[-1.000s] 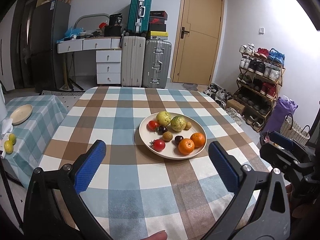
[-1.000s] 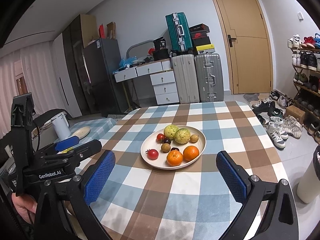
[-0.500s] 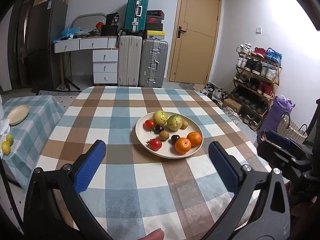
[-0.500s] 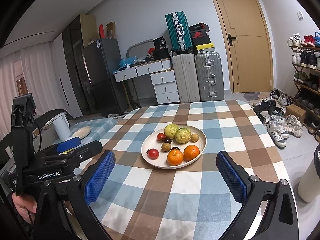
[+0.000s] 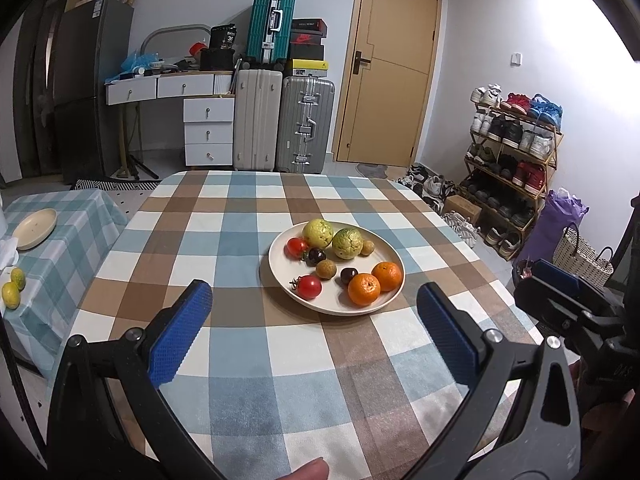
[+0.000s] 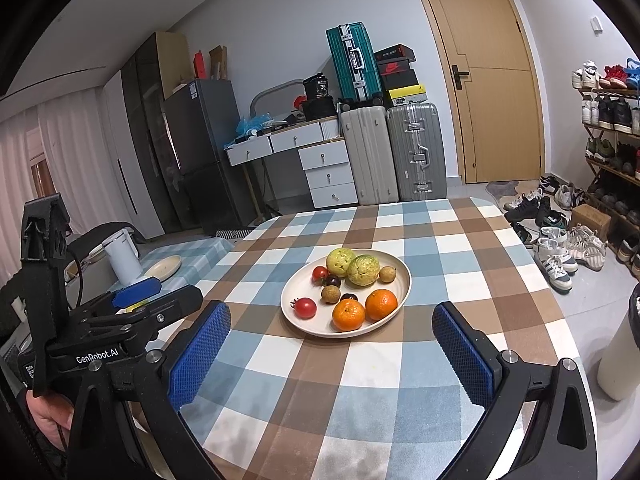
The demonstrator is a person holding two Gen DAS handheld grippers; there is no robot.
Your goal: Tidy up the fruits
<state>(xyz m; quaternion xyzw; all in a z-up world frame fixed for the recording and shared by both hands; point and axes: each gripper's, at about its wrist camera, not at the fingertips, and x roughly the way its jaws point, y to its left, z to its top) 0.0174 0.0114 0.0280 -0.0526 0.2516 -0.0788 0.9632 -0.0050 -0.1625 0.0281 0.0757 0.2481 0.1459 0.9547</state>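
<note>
Plate (image 5: 394, 268) ahead of left tool (image 5: 316, 332) (spread).

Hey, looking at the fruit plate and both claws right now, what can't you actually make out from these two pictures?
- Small dark fruits on the plate: too small to name, both views.
- Side table: its near end is cut off by the left wrist view's edge; in the right wrist view the left claw hides most of it.
- Right claw: in the left wrist view only one blue pad shows; the edge cuts off the rest.

One plate (image 5: 394, 280) holds two oranges (image 5: 364, 289), two tomatoes (image 5: 310, 286), two guavas (image 5: 348, 243).
</note>
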